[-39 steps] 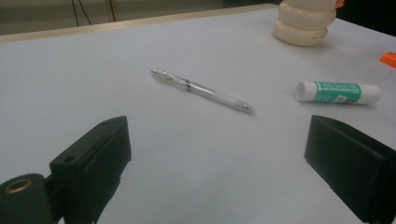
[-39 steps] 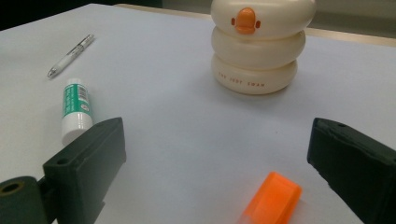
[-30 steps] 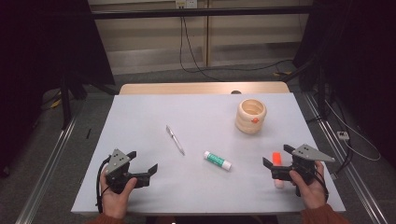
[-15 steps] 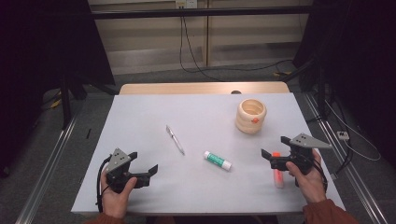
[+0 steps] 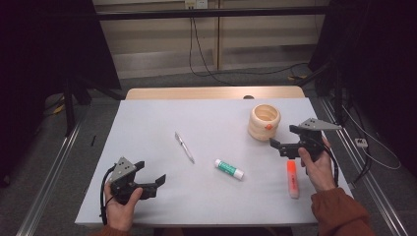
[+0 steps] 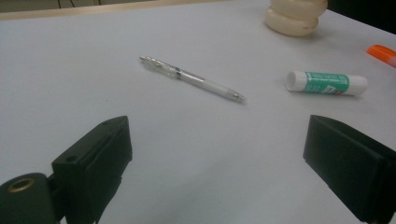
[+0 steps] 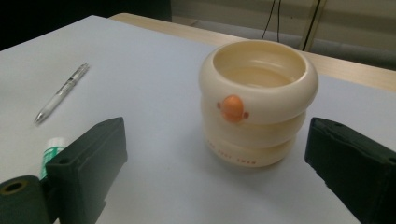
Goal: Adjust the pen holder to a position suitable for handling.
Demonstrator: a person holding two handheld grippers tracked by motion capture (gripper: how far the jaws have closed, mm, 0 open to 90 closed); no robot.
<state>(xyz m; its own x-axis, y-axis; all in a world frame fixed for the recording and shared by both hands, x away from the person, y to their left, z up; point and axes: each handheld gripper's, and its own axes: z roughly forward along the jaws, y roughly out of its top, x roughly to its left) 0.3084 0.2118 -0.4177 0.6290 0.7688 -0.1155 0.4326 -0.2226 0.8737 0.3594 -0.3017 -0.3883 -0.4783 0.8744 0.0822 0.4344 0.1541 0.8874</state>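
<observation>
cream cup [image 7: 258,100], orange highlighter [image 5: 292,178]

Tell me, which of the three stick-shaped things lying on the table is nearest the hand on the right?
The orange highlighter. It lies right beside the right hand, near the table's right edge, while the green-and-white glue stick and the clear pen lie farther toward the middle.

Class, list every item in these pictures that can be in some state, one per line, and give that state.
Left claw: open, empty, low over the table.
Right claw: open, empty, raised, facing the cup.
Cream cup: upright, nothing seen inside.
Pen: lying flat, untouched.
Glue stick: on its side, capped.
Orange highlighter: lying flat beside the right hand, untouched.
</observation>
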